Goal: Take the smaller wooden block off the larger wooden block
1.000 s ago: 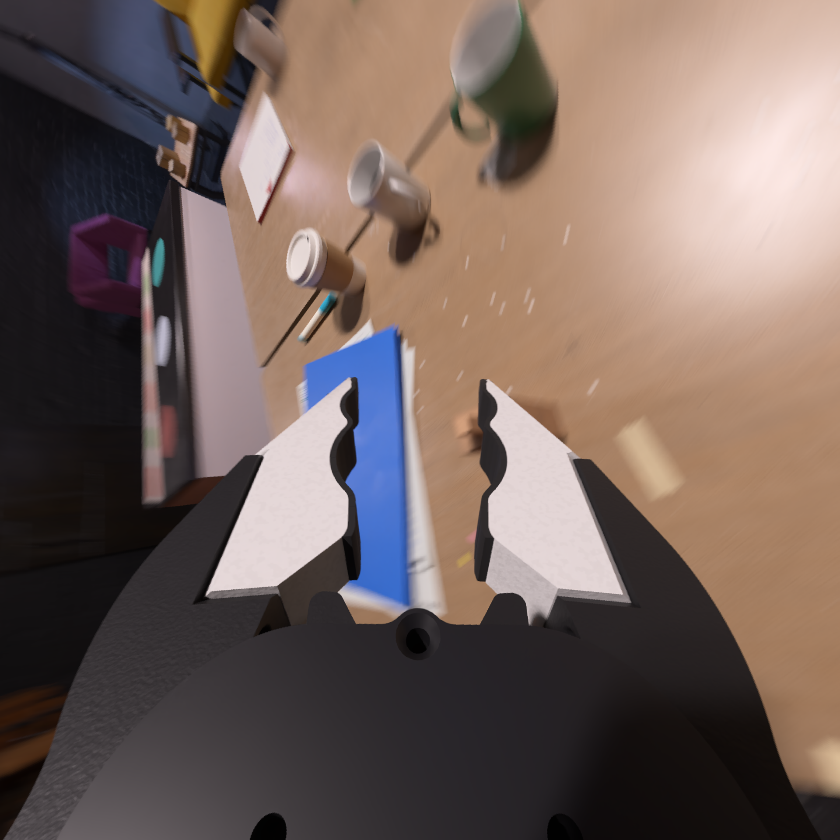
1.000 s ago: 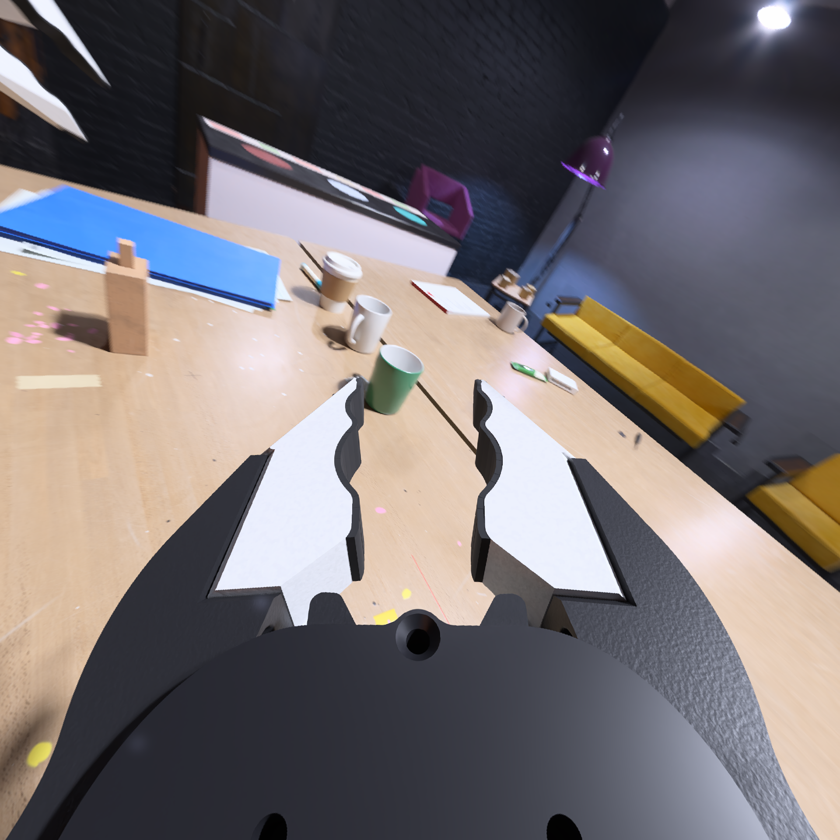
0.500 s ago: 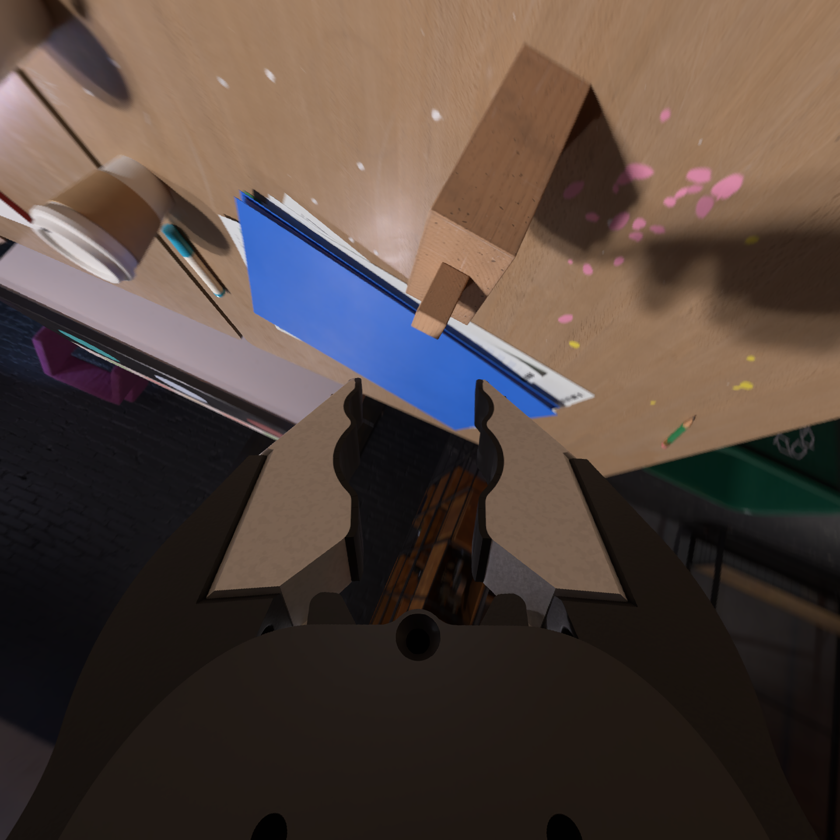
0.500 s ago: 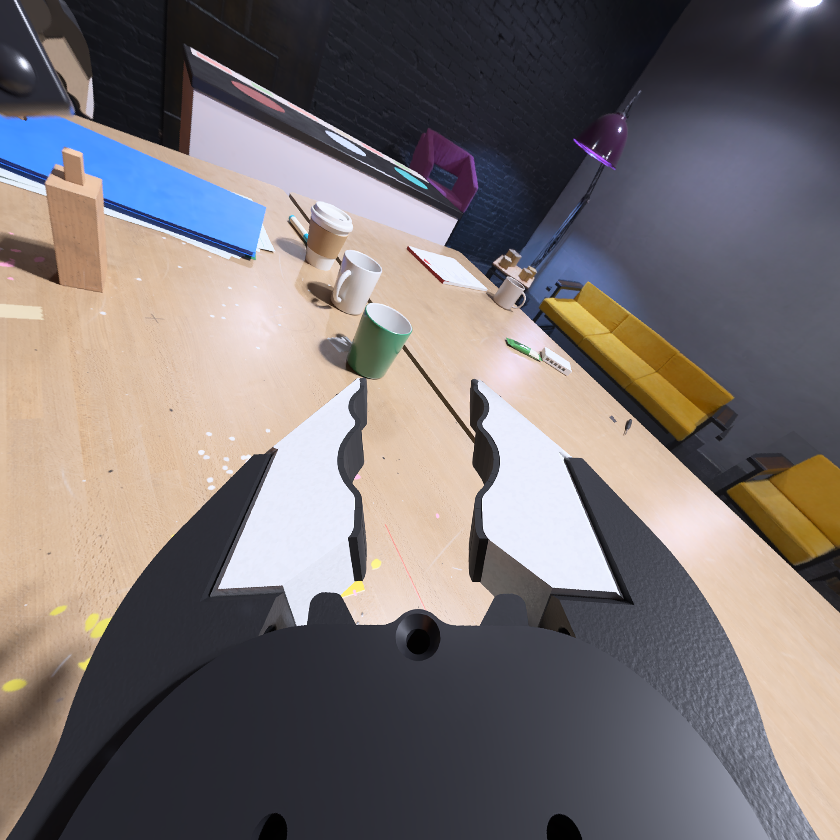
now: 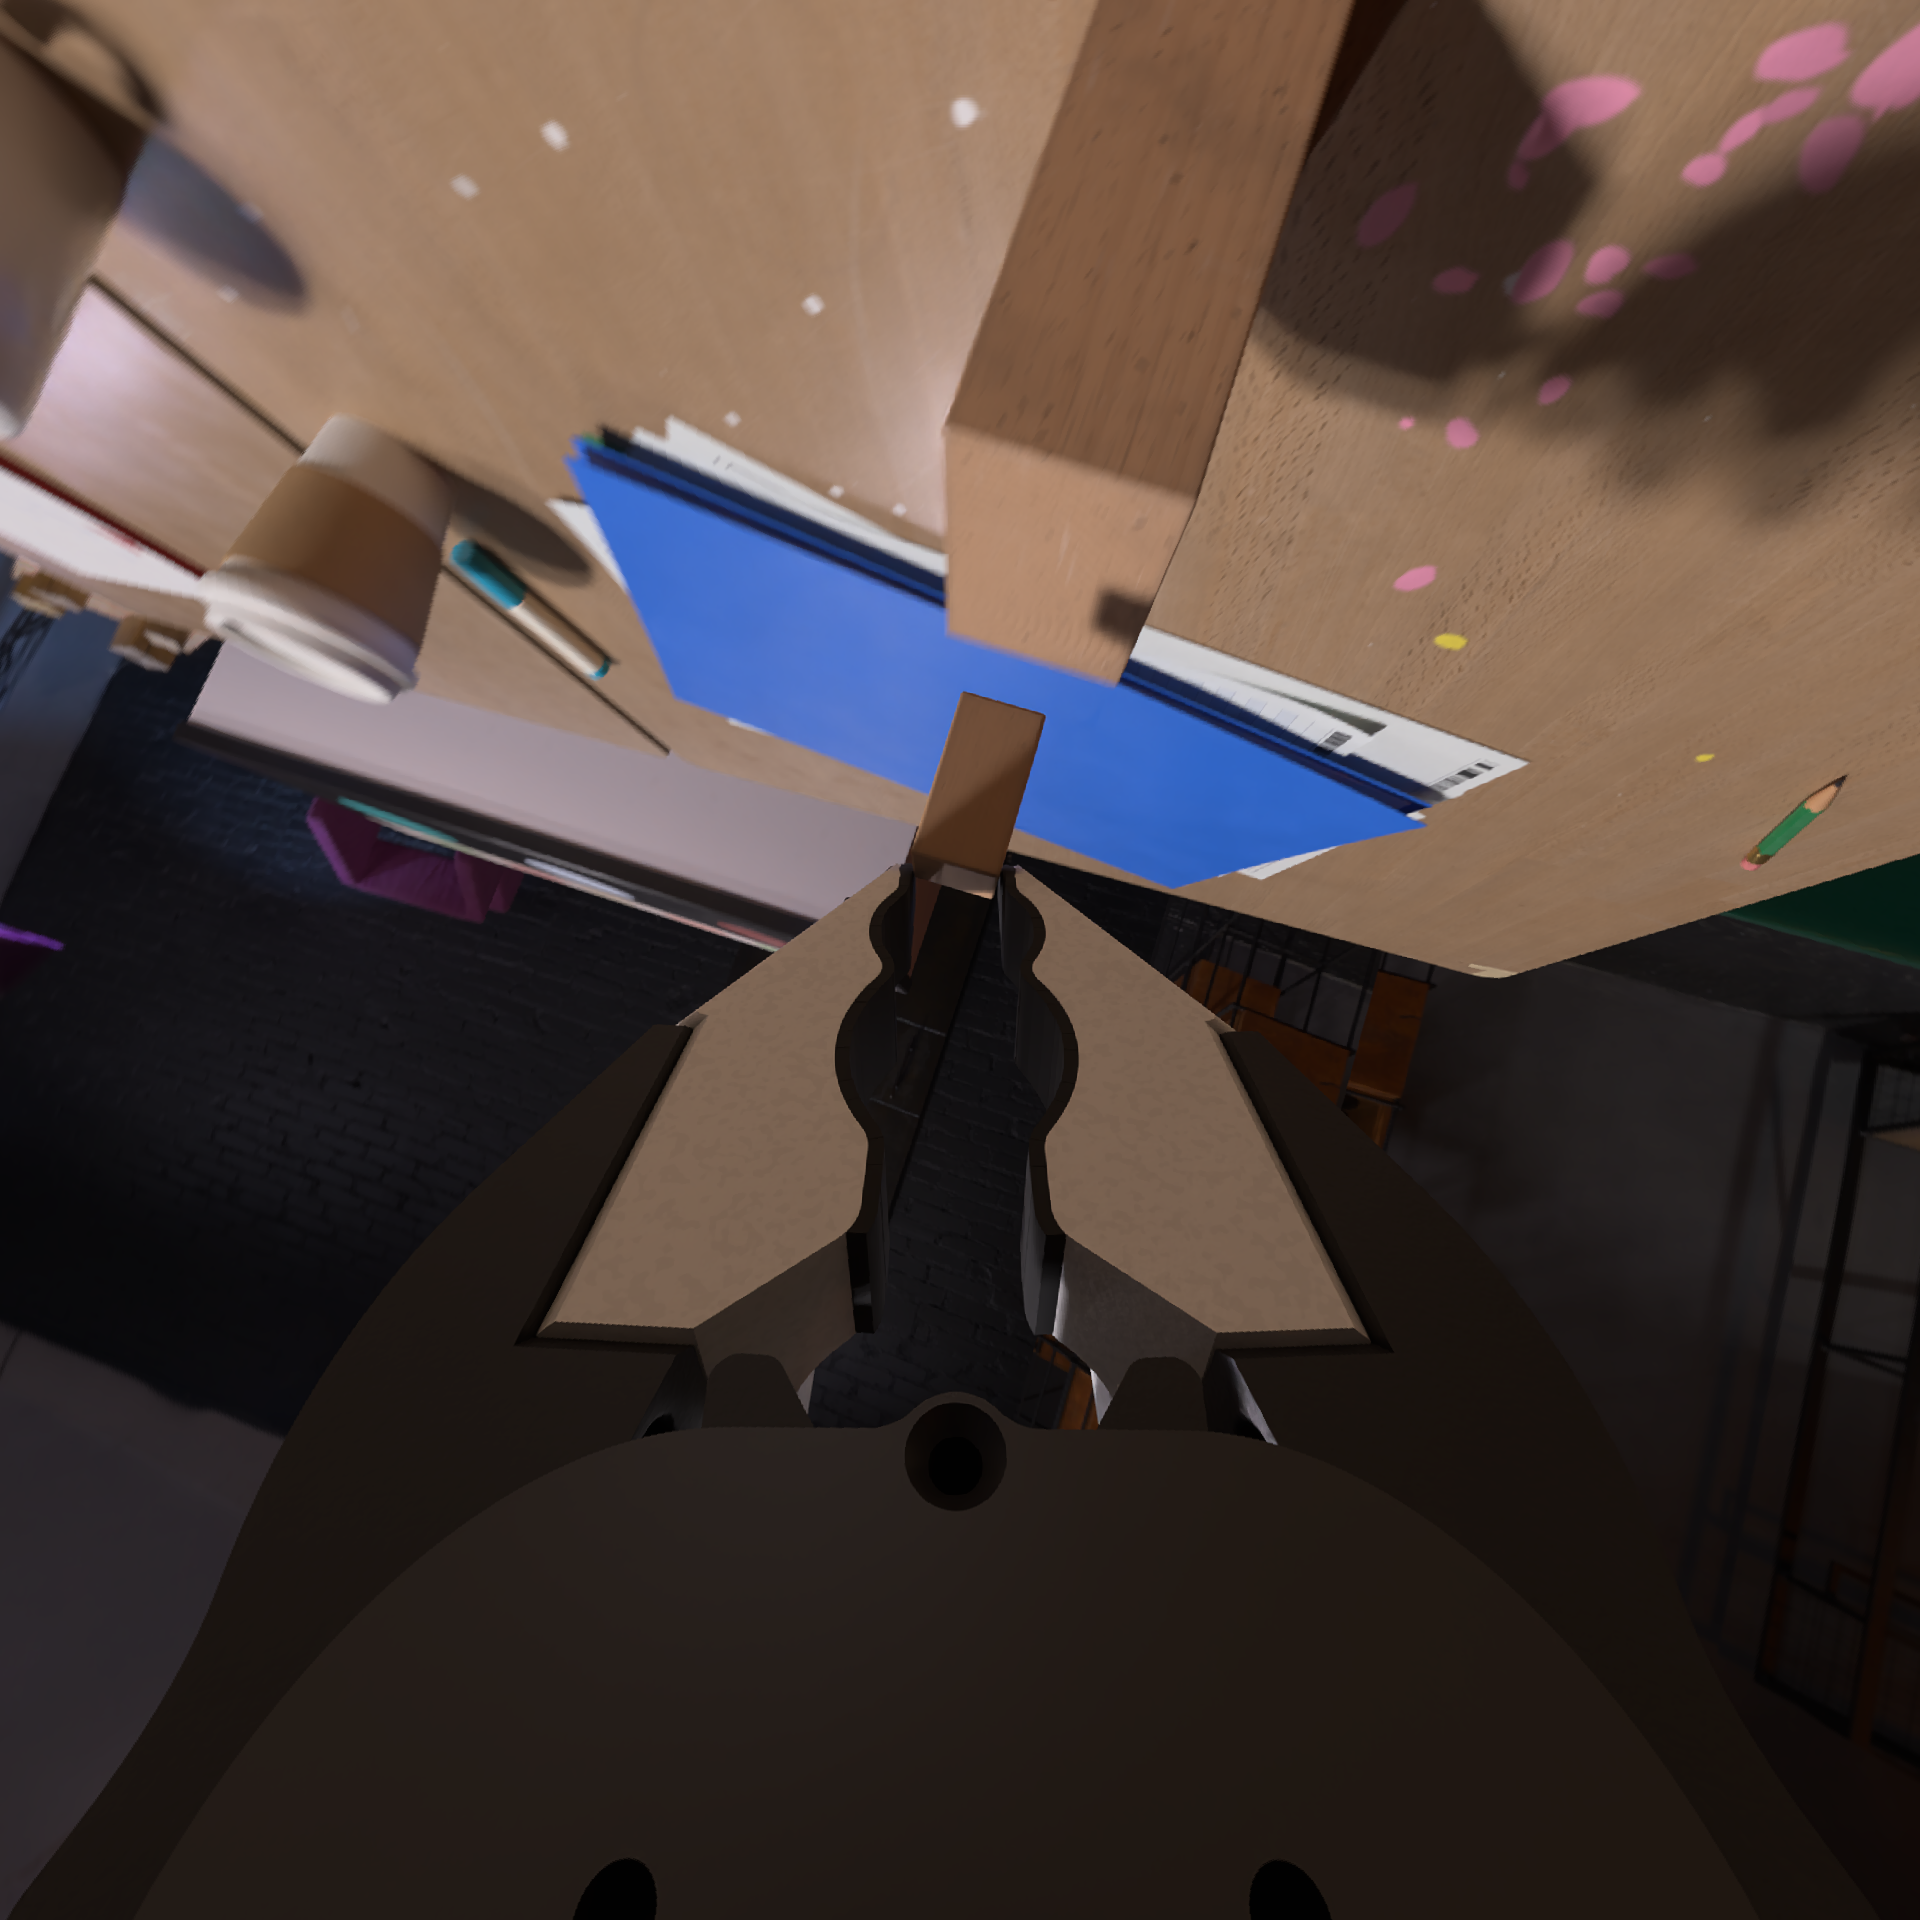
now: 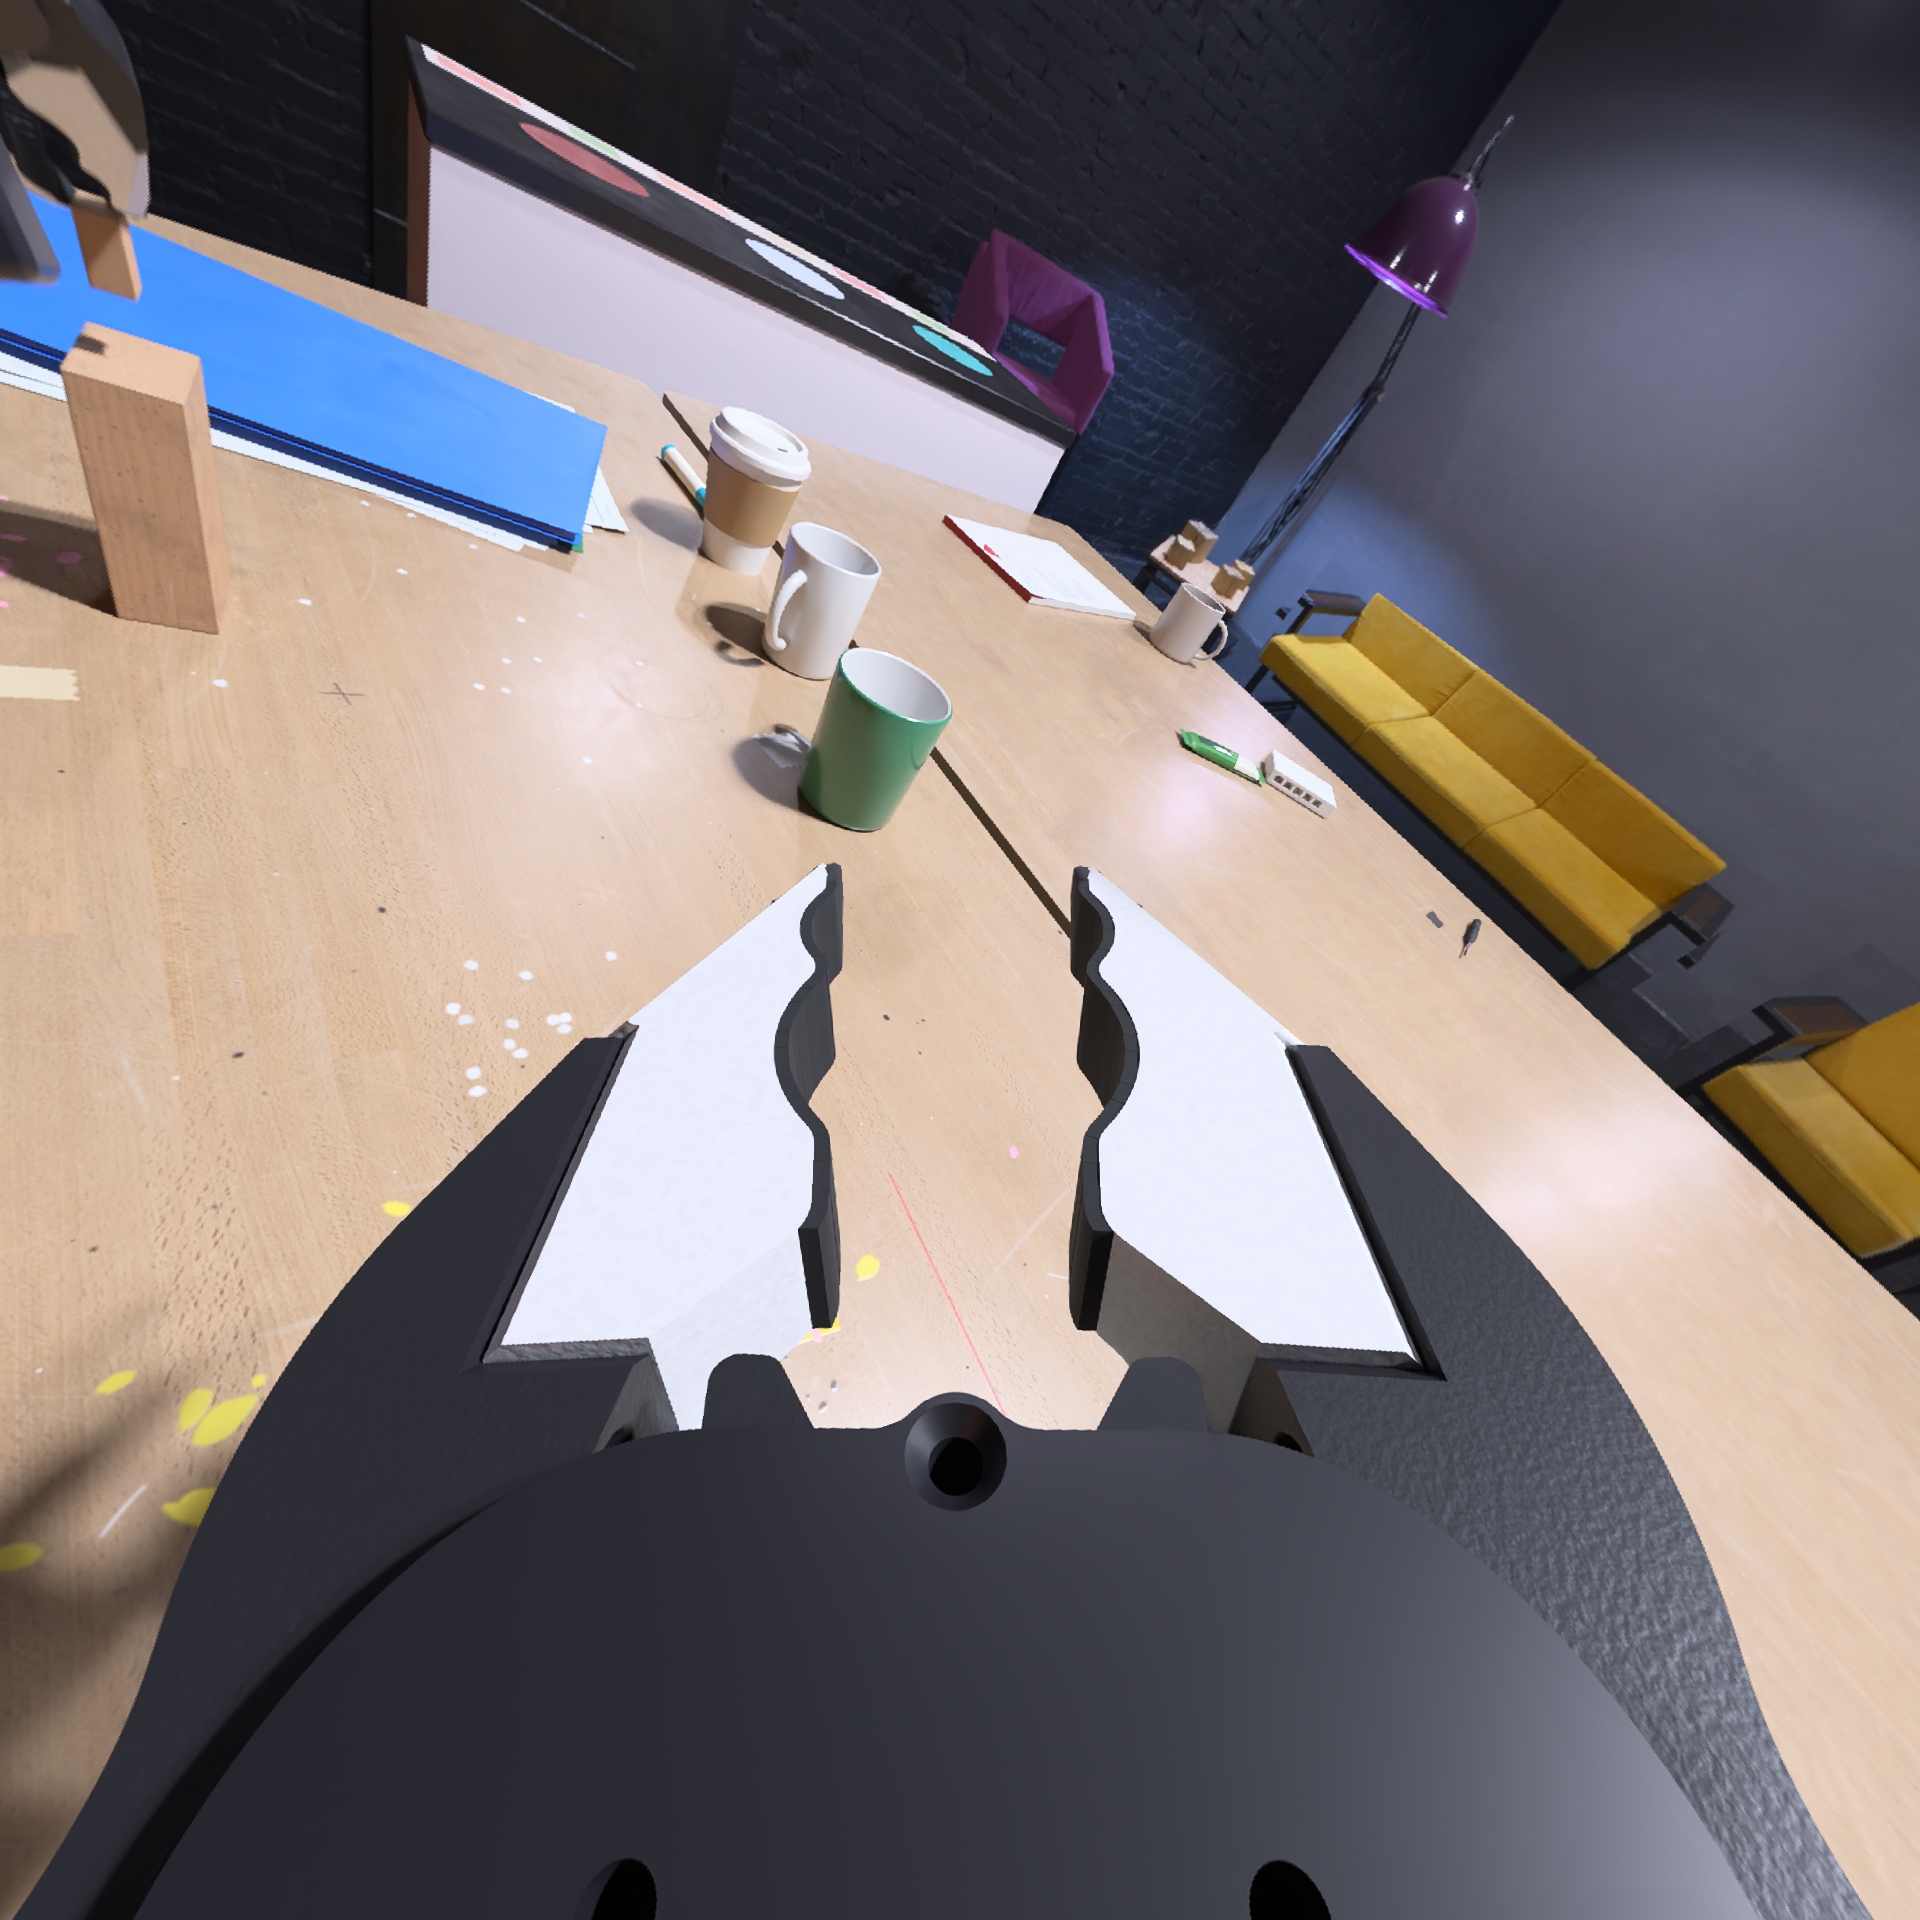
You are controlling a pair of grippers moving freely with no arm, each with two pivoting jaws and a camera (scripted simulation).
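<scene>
Dark brick walls and yellow sofas are framing a long wooden worktop (image 6: 312, 831) that is carrying all the clutter. Ahead of the left tool (image 5: 954, 883), the smaller wooden block (image 5: 977, 790) is sitting pinched between the fingertips, its far end pointing at the larger wooden block (image 5: 1122, 343) but no longer touching it; a clear gap is showing between the two, and a small dark socket is lying exposed on the larger block's top face. In the right wrist view the same pair is appearing far off to the tool's upper left, the small piece hanging just above the big block (image 6: 145, 488), which is standing upright on the worktop.

The right tool (image 6: 954, 894) is idling with its jaws spread, holding nothing, pointing toward the green mug (image 6: 878, 743).

Judging by this, the pulling-off step is essentially done; the next move is probably calling for carrying the piece away and setting it down beside the base without knocking it.

Counting: two wooden blocks, one green mug, two white mugs (image 6: 821, 597) (image 6: 1190, 621), one lidded paper cup (image 6: 753, 488), one blue folder (image 6: 312, 384).
</scene>
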